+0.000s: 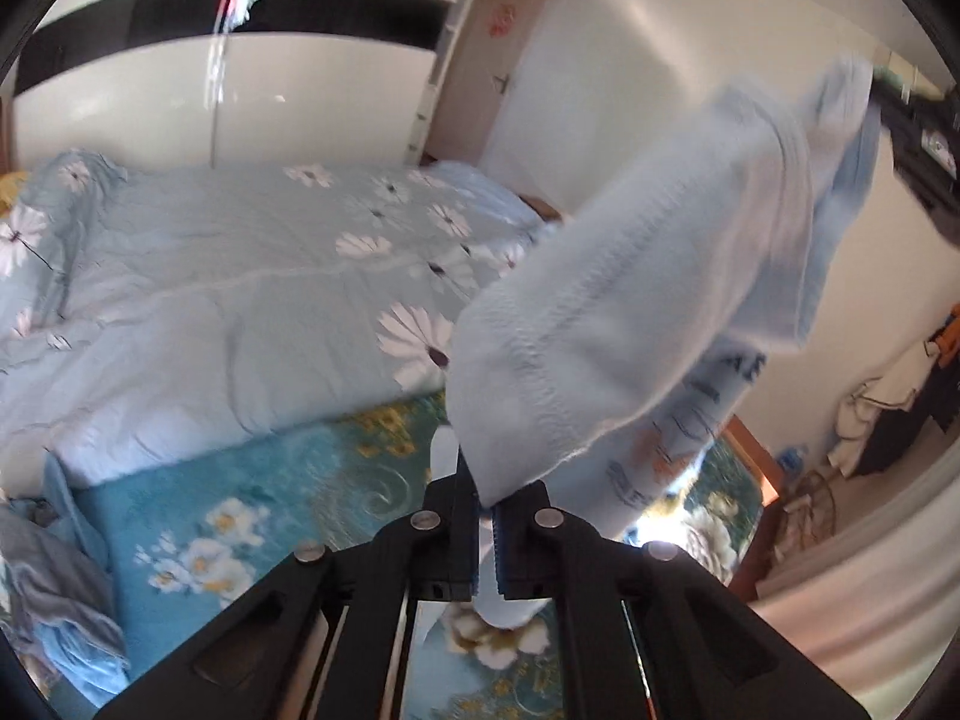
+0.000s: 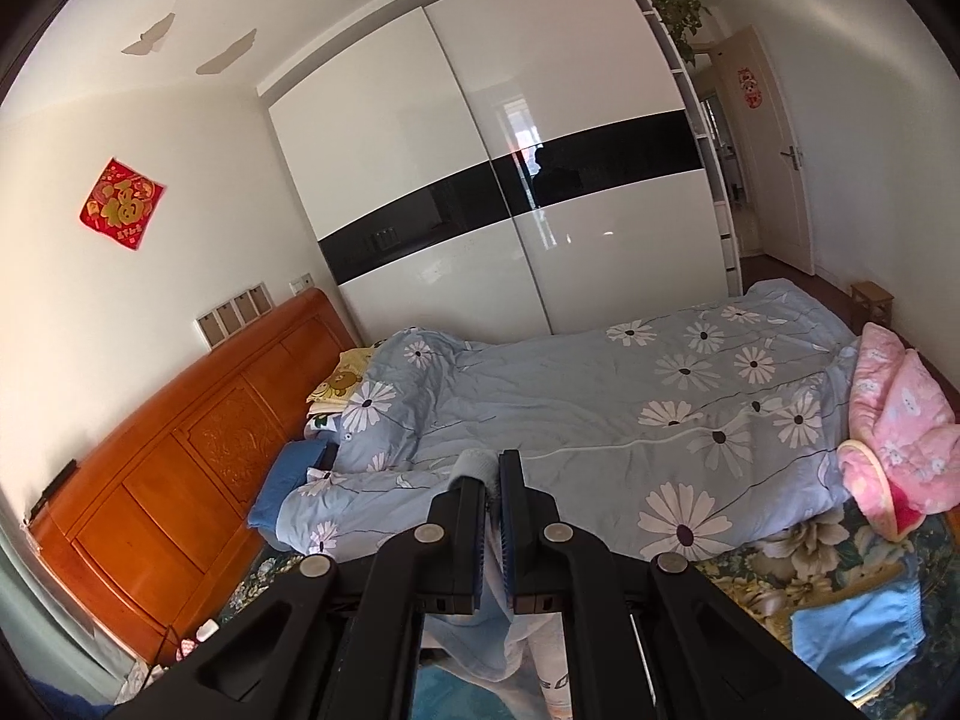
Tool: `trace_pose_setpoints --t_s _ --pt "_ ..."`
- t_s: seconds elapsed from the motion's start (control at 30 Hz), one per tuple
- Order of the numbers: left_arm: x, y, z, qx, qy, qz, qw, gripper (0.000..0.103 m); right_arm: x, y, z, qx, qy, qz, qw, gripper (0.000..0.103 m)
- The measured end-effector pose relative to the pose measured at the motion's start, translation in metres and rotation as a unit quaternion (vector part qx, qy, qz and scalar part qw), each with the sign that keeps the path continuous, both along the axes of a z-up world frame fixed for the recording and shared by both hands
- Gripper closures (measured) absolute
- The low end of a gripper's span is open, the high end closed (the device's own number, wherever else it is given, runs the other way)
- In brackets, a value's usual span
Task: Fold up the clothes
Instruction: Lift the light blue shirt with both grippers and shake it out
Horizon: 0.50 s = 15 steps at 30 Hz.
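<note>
A pale blue garment (image 1: 648, 294) with printed lettering hangs in the air, stretched up and to the right in the left wrist view. My left gripper (image 1: 486, 516) is shut on its edge, cloth pinched between the blue pads. My right gripper (image 2: 493, 480) is shut on another part of the same garment (image 2: 480, 468); pale cloth pokes out above the fingertips and hangs below the fingers (image 2: 528, 654). Both grippers are held above the bed.
A bed with a blue daisy-print quilt (image 2: 600, 396) and a teal floral blanket (image 1: 288, 498) lies ahead. Other clothes sit on it: a pink bundle (image 2: 900, 420), a blue folded piece (image 2: 858, 642), a grey-blue heap (image 1: 60, 606). A wooden headboard (image 2: 180, 450) and a wardrobe (image 2: 510, 180) stand behind.
</note>
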State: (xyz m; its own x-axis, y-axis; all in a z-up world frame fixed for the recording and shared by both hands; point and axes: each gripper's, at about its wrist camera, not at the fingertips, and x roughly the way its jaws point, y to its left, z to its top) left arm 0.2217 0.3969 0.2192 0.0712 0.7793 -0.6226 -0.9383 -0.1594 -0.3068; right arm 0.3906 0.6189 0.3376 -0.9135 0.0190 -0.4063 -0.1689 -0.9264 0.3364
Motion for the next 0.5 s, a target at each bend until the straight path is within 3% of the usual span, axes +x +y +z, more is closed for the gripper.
trace_pose_setpoints --t_s 0.23,0.37,0.5 --pt "-0.039 -0.029 0.074 0.073 0.025 0.049 0.9958 0.100 0.003 0.023 0.015 -0.006 0.011 -0.030 0.999 0.098" --pt "-0.040 -0.057 0.082 0.087 0.025 0.067 0.9937 0.100 0.010 0.015 0.019 -0.004 0.021 -0.011 1.000 0.098" --pt "-0.029 -0.083 0.070 0.071 0.037 0.076 0.9939 0.100 0.015 0.000 0.007 -0.002 0.012 0.016 1.000 0.098"
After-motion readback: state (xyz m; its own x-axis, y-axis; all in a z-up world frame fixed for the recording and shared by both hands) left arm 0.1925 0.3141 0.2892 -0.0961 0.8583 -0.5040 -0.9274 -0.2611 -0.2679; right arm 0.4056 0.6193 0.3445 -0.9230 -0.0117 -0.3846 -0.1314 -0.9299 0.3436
